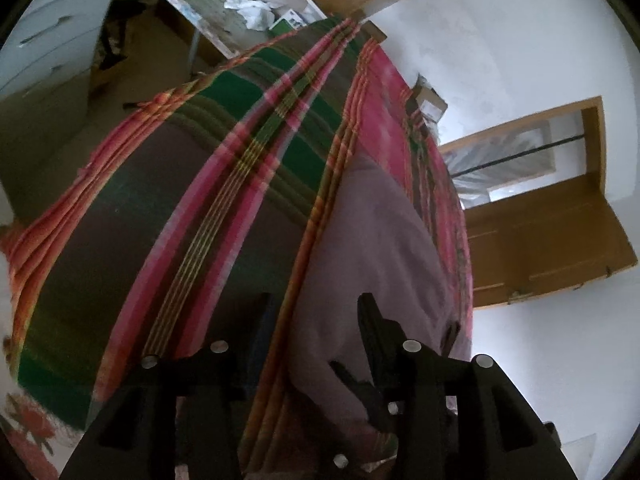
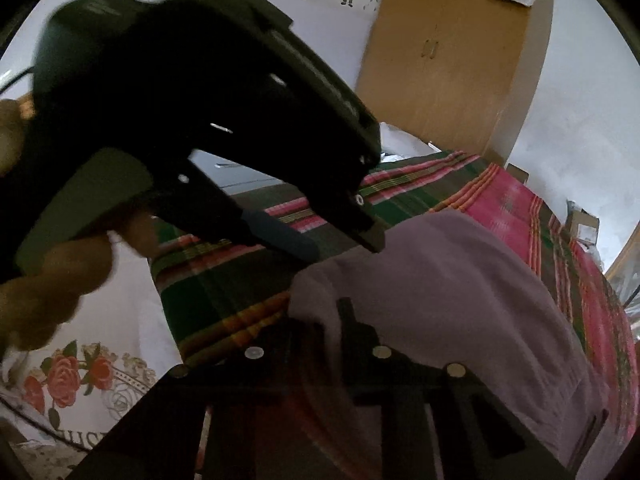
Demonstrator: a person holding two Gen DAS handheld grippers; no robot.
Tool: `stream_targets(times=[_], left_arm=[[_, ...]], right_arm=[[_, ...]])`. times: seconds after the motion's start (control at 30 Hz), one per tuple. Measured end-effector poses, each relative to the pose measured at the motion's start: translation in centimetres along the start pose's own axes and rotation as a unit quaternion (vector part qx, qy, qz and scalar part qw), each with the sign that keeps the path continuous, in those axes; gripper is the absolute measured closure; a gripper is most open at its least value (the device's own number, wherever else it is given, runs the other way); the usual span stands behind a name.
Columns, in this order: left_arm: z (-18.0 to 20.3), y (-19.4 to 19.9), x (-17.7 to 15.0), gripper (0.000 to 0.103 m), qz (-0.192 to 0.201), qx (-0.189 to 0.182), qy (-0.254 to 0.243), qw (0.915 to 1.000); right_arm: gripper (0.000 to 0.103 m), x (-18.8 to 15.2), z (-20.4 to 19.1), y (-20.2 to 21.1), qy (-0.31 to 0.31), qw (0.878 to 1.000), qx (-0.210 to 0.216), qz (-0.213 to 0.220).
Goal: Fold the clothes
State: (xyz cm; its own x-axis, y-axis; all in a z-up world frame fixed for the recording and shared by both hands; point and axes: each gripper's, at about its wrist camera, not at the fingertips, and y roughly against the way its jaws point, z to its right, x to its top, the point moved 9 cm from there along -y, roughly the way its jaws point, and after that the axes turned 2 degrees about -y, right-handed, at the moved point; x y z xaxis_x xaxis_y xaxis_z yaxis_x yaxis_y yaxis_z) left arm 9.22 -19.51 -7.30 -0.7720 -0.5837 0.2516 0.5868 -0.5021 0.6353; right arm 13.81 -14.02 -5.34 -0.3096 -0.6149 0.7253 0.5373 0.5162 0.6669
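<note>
Currently both sets of tongs low over the striped blanket (image 1: 224,184), landmark for everything below. Lavender garment (image 1: 380,248) flat on that blanket, toward its pink-striped side, spread from near the cameras away toward the wardrobe (image 2: 448,60).

Left gripper (image 1: 314,308): fingers apart, not clamped on anything. One finger over the blanket's stripes, just off the garment's edge; the other (image 1: 370,320) over the lavender cloth. Garment edge roughly between the two. Contact with fabric: cannot tell, too dark and blurred.

Right gripper (image 2: 320,320): one finger (image 2: 348,312) visible against the lavender fabric at the garment's near corner; the other lost in shadow over the blanket's orange-green border. Gap seems present, but open or closed on cloth: cannot tell.

In the right wrist view, left gripper's black body above the blanket, tips pointing down at the garment's far corner, held by a hand (image 2: 48,276) off the blanket's edge. Beside the blanket on that side, a white floral-print sheet (image 2: 72,376). Beyond the blanket's far end in the left wrist view, a cluttered table (image 1: 224,4). Past its pink side, a wooden door (image 1: 552,224).
</note>
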Motion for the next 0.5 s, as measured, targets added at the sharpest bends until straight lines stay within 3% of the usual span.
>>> stream_targets(times=[0.17, 0.3, 0.5], left_arm=[[0.5, -0.8, 1.2, 0.058, -0.008, -0.006, 0.003, 0.9999], [1.2, -2.1, 1.7, 0.058, -0.039, -0.036, 0.018, 0.9984], [2.5, -3.9, 2.6, 0.058, -0.066, -0.051, 0.005, 0.9965]], right_arm=[[0.084, 0.6, 0.4, 1.4, -0.001, 1.0, 0.002, 0.029], [0.084, 0.9, 0.9, 2.2, -0.016, 0.999, 0.015, 0.042], [0.084, 1.0, 1.6, 3.4, -0.03, 0.997, 0.03, 0.058]])
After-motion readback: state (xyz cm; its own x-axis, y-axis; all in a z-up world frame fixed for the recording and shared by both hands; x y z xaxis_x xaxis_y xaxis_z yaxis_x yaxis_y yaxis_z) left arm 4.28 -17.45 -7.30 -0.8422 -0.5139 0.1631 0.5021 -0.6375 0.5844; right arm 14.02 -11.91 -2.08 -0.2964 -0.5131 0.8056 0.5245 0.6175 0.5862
